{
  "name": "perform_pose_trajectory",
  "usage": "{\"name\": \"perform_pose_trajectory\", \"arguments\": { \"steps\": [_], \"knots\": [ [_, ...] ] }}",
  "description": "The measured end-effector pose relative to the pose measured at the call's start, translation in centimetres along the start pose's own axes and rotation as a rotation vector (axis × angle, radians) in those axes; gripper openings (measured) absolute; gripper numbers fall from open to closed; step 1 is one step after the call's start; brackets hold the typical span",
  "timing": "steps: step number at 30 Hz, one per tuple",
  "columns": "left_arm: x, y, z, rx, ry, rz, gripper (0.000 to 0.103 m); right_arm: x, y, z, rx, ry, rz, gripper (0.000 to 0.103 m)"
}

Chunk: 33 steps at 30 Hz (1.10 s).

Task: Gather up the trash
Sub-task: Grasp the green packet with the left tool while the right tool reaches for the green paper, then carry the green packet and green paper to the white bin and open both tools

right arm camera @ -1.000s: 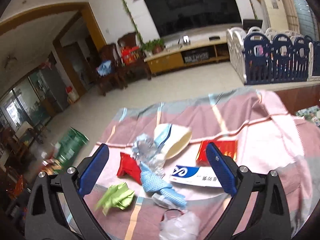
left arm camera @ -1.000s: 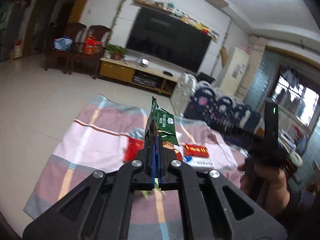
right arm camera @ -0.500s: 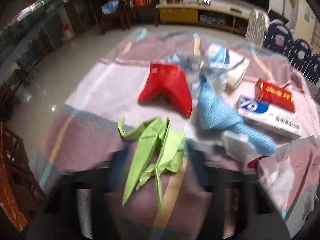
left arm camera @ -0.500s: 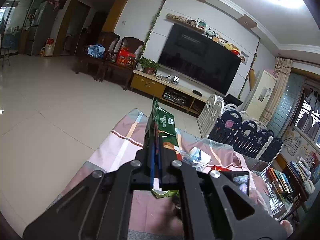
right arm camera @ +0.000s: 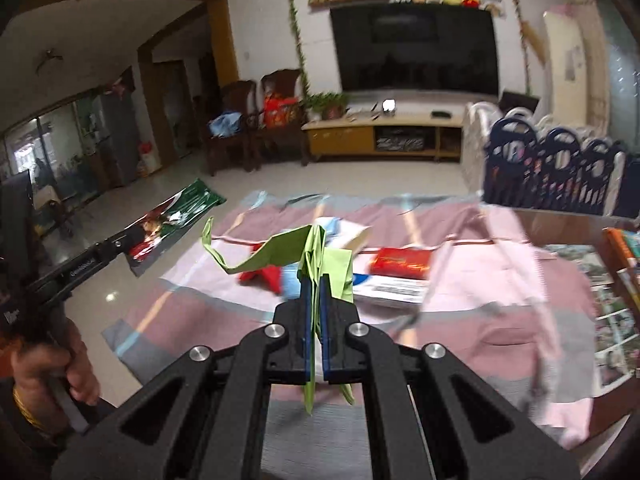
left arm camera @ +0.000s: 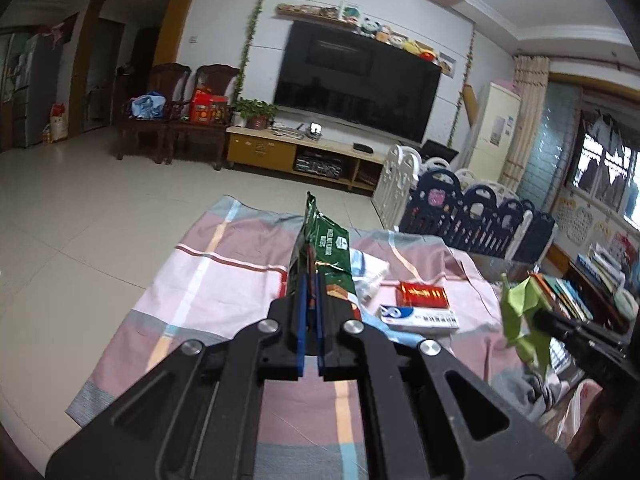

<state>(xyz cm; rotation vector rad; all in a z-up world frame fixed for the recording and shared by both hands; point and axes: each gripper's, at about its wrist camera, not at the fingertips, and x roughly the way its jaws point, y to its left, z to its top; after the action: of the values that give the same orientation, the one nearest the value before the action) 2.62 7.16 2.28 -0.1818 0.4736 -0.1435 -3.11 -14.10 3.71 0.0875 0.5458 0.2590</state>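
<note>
My left gripper (left arm camera: 310,280) is shut on a green snack wrapper (left arm camera: 326,244) and holds it upright above the checked cloth (left arm camera: 224,276). The wrapper also shows in the right wrist view (right arm camera: 176,216), at the left. My right gripper (right arm camera: 316,284) is shut on a crumpled light-green paper (right arm camera: 316,250), lifted off the cloth; that paper also shows at the right of the left wrist view (left arm camera: 520,312). On the cloth lie a red box (left arm camera: 422,294), a white-and-blue toothpaste box (left arm camera: 418,317), a red wrapper (right arm camera: 268,274) and white and blue trash, partly hidden.
The cloth (right arm camera: 480,280) covers a low table. A playpen fence (left arm camera: 468,208) stands behind it at the right. Books (left arm camera: 576,292) lie at the far right. A TV stand (left arm camera: 296,154) and wooden chairs (left arm camera: 172,112) line the far wall across bare tiled floor.
My right gripper went down to the light-green paper, shut on it and lifted it. My left gripper kept hold of the green wrapper and moved slightly.
</note>
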Motion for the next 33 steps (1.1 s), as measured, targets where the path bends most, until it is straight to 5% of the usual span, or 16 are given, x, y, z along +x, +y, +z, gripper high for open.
{"name": "perform_pose_trajectory", "arguments": {
  "steps": [9,33],
  "knots": [
    [-1.2,-4.4,-2.7,0.127,0.017,-0.022,0.006,-1.5,-3.3,-3.2,0.046,-0.1,-0.148,0.004],
    [-0.1,-5.1,-3.3,0.171,0.068,0.019,0.006,-0.6,-4.4,-3.8,0.092,-0.047,-0.116,0.004]
  ]
}}
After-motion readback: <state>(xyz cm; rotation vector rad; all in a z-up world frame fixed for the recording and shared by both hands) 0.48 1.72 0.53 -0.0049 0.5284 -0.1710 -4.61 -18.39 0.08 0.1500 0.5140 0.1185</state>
